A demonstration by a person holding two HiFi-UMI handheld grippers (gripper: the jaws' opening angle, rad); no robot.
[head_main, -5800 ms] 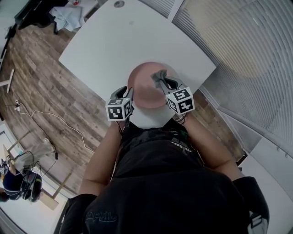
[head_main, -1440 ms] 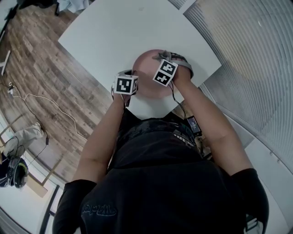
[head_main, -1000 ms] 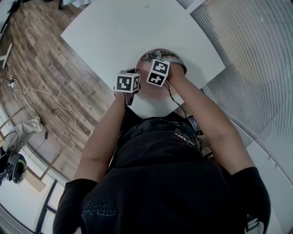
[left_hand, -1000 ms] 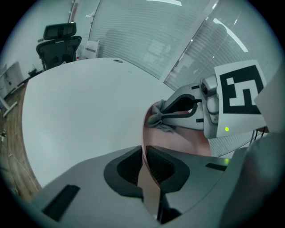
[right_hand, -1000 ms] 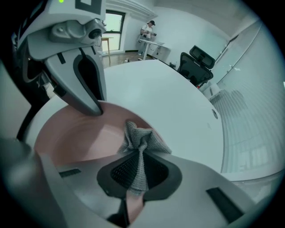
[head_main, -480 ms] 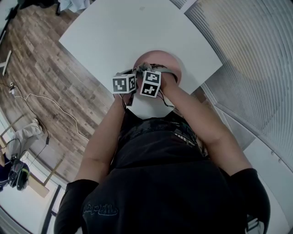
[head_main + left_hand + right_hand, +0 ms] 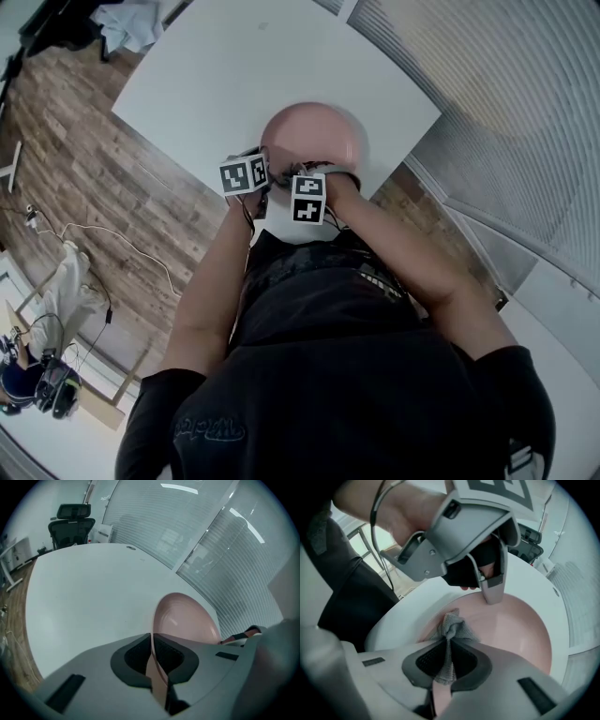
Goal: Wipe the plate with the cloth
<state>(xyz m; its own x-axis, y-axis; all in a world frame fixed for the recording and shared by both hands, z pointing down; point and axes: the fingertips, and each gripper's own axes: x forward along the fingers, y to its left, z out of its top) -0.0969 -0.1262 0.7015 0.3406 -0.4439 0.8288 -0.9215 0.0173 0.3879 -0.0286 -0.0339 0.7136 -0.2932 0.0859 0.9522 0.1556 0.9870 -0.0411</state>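
A pink plate lies on a white table, at the table edge nearest the person. The left gripper is closed tight on the plate's near-left rim, steadying it. The right gripper is clamped on a bunched grey cloth, which presses on the plate's inner surface by the near rim. A second ago this gripper worked over the plate's far side. It has since swept back toward the person, ending just beside the left gripper. The wipe looks well under way, with one stroke across the plate probably complete.
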